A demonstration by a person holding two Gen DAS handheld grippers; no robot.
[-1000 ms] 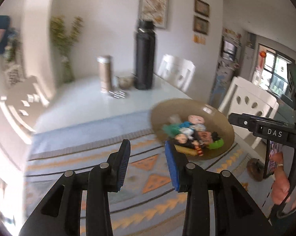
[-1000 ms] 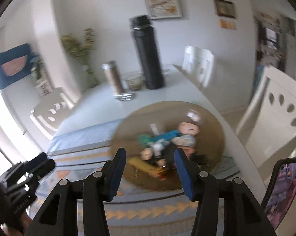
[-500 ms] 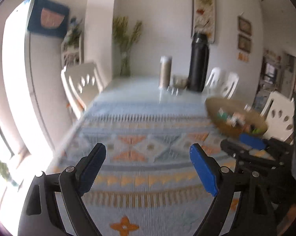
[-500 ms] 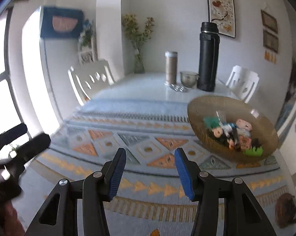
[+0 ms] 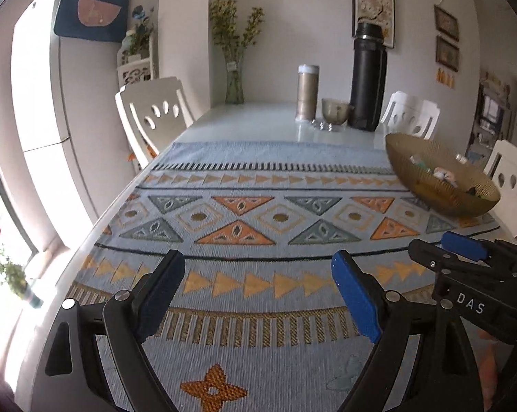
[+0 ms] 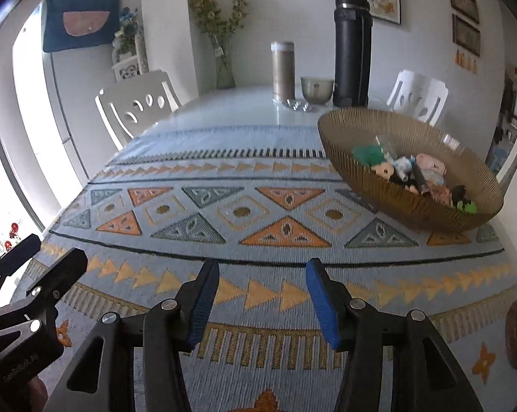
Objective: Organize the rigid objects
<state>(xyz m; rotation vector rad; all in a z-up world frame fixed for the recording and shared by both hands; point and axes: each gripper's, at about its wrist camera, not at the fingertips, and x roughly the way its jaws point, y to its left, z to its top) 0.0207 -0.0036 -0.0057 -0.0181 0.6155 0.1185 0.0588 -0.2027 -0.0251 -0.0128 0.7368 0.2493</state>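
A: Looking at the toys [image 6: 413,175] first; they sit heaped in the bowl [image 6: 368,185] on the right side of the table [image 5: 258,127], on the mat [image 5: 244,213]; small hard figures by the look of them, light and stiff, so I'd judge they won't give under the pads; some look rounded and glossy and could squirt out of a pinch.

B: Where would you take one?

A: Across its narrowest solid part, a body or a head, and from the top of the heap; the ones below are tangled together and I cannot tell single shapes apart. The bowl looks like thin ribbed glass or plastic; I'd keep the fingers off its rim.

B: And the grippers?

A: The left hand-held gripper [image 5: 258,292] stands wide apart with nothing between its pads; the right hand-held gripper [image 6: 262,302] is parted about halfway, also with nothing in it; both hang over bare mat, well short of the bowl.

B: What differs from a second ago?

A: Then the left jaws were nearly together and both cameras looked down into the bowl from close by; now the left has spread wide, both have dropped low toward the mat, and the bowl lies farther off to the right.
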